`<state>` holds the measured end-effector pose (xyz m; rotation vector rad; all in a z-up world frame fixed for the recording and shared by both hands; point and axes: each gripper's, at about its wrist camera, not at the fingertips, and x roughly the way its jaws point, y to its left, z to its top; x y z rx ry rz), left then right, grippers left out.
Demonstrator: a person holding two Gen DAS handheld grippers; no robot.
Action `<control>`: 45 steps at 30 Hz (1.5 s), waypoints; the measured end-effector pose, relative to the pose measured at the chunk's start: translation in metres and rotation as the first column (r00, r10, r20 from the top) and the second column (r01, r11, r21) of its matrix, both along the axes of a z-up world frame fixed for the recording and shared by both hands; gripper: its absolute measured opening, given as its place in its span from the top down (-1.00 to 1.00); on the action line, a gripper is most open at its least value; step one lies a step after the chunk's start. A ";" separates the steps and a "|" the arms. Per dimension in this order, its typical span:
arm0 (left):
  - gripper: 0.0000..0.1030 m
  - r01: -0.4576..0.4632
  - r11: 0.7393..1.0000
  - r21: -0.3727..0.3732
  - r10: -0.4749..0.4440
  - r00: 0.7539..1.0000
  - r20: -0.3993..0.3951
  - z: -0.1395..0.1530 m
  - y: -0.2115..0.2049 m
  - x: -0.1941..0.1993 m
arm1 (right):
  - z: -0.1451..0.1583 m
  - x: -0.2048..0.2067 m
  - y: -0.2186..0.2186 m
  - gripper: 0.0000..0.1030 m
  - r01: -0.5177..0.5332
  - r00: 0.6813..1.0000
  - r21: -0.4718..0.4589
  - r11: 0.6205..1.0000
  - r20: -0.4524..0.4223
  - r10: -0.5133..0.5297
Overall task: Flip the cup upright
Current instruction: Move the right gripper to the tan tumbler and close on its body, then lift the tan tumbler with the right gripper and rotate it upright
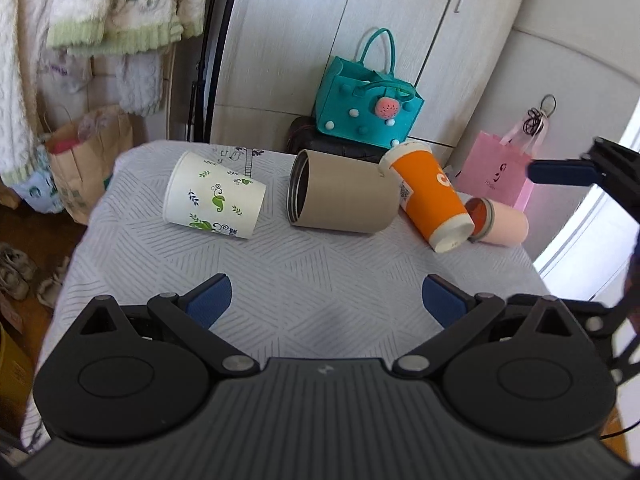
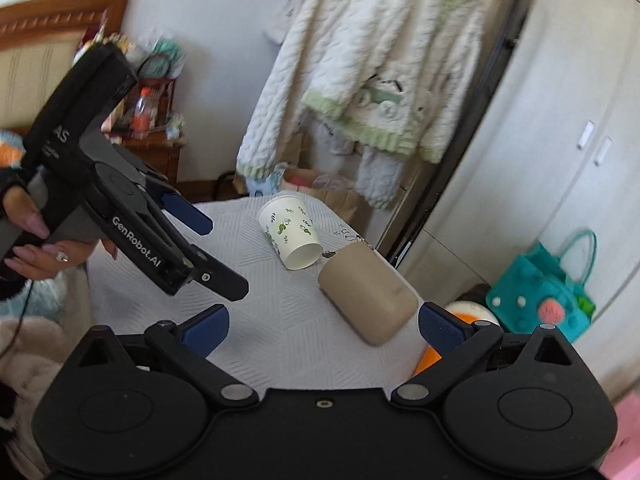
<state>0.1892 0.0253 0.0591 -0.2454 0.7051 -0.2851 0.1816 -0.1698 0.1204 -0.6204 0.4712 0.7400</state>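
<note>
Both the left gripper [image 1: 324, 300] and right gripper [image 2: 322, 328] hover spread wide, holding nothing. Beyond them on the table [image 1: 320, 272], four cups lie tipped; the white paper cup [image 1: 214, 200] looks light and crushable, best pinched gently mid-wall. Only the left view shows the orange cup [image 1: 430, 196] whole.

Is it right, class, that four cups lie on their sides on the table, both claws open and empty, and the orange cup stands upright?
Not quite. The orange cup is not upright: the left wrist view shows it tipped over, lying with the white cup, tan cup and pink cup. The left claw and right claw are open and empty.
</note>
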 end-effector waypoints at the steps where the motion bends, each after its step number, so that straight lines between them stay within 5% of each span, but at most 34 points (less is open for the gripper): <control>1: -1.00 -0.002 1.000 -0.021 0.002 1.000 -0.009 -0.001 0.002 0.005 | -0.001 0.007 0.005 -0.97 -0.016 1.000 -0.025 1.000 0.002 0.016; 9: -0.98 -0.049 0.987 -0.151 0.042 0.998 -0.048 -0.023 0.008 0.041 | -0.037 0.064 0.028 -0.90 -0.071 0.997 -0.171 0.983 0.012 0.074; 19: -0.97 -0.082 0.982 -0.172 0.072 0.995 -0.062 -0.039 0.004 0.072 | -0.062 0.110 0.051 -0.90 -0.147 0.987 -0.328 0.933 0.009 0.158; 29: -0.97 -0.094 0.980 -0.173 0.084 0.994 -0.064 -0.045 0.011 0.073 | -0.073 0.141 0.060 -0.90 -0.252 0.968 -0.319 0.914 -0.079 0.240; 40: -0.97 -0.103 0.977 -0.186 0.090 0.993 -0.080 -0.052 0.018 0.075 | -0.083 0.164 0.059 -0.90 -0.243 0.966 -0.299 0.923 -0.157 0.204; 42: -0.97 -0.100 0.976 -0.193 0.086 0.993 -0.082 -0.052 0.017 0.075 | -0.085 0.166 0.059 -0.71 -0.240 0.966 -0.299 0.924 -0.169 0.196; 45: -0.97 -0.096 0.974 -0.206 0.082 0.994 -0.077 -0.053 0.016 0.075 | -0.085 0.164 0.061 -0.69 -0.220 0.970 -0.314 0.924 -0.166 0.175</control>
